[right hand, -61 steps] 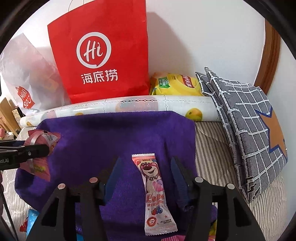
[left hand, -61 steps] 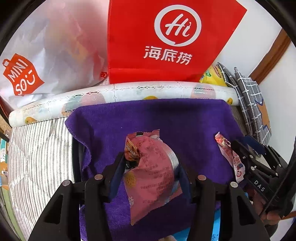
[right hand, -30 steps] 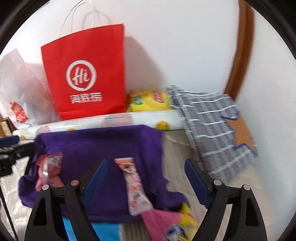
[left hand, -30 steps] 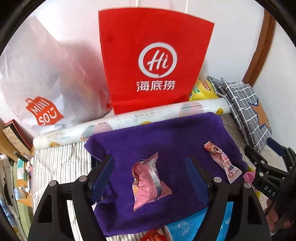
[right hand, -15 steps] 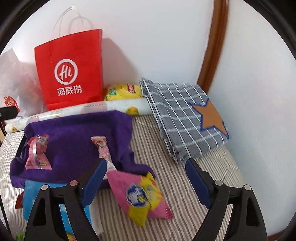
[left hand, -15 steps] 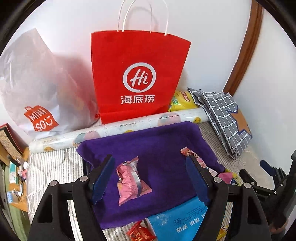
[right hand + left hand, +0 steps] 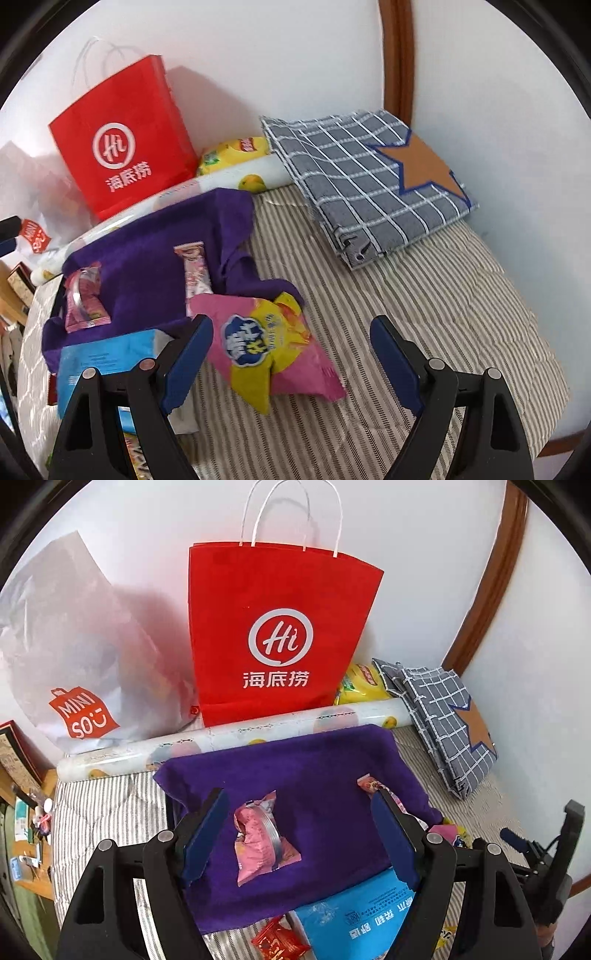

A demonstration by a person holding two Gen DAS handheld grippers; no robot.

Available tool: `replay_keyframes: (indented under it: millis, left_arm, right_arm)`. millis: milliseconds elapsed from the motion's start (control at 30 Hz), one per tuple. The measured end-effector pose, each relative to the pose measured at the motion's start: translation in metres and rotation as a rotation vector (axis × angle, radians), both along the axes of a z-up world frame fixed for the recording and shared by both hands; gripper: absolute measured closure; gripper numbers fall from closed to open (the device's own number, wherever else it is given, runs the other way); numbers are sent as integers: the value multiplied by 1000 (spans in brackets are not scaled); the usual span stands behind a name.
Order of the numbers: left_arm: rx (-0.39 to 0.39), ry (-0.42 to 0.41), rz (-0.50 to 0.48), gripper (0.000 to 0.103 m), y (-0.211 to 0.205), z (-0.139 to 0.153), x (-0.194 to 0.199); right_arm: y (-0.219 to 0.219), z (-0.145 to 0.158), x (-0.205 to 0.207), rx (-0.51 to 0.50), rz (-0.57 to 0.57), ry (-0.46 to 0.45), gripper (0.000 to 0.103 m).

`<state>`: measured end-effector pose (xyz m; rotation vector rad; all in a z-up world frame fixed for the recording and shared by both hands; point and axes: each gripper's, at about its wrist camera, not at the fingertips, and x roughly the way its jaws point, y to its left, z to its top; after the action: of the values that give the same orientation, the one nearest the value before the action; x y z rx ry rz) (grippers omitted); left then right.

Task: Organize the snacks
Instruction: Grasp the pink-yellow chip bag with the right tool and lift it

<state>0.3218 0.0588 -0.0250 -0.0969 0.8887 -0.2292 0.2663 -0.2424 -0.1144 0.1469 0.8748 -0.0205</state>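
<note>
The left hand-held gripper (image 7: 297, 834) hangs over a fuzzy purple towel (image 7: 321, 771) with its blue-padded jaws spread wide and nothing between the pads. Below that gap, at about 6 o'clock of the towel's middle, lies a crinkled pink snack packet (image 7: 260, 840), puffy, with a clear ring-shaped tray showing through the film. At 3 o'clock from it a slim pink candy bar wrapper (image 7: 373, 786) rests near the towel's right edge, partly behind the right pad.

The right hand-held gripper (image 7: 291, 354) also stands wide and empty, over a striped quilted bed cover (image 7: 424, 295). A glossy pink-and-yellow chip bag (image 7: 269, 347) lies just ahead of its left pad, at 10 o'clock from the gap, its top edge overlapping the towel's lower corner. A flat blue carton (image 7: 107, 354) sits at 9 o'clock, touching the towel's near edge.

At 12 o'clock beyond the towel runs a printed paper roll (image 7: 236, 734), then a stiff red paper bag (image 7: 277, 638) with white cord handles against the wall. A folded grey checked cloth (image 7: 369, 184) with an orange star lies at 1 o'clock.
</note>
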Motion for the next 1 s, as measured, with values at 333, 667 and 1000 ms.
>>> replay_keyframes:
  millis: [333, 667, 1000]
  left_arm:
    - [-71, 59, -32, 24, 1, -8, 6]
    - [-43, 26, -65, 24, -5, 2, -2]
    - [-18, 16, -96, 24, -13, 6, -10]
  right_arm:
    - [17, -10, 7, 37, 129, -2, 21]
    - [31, -37, 26, -27, 136, 49, 19]
    - [29, -36, 19, -79, 134, 66, 47]
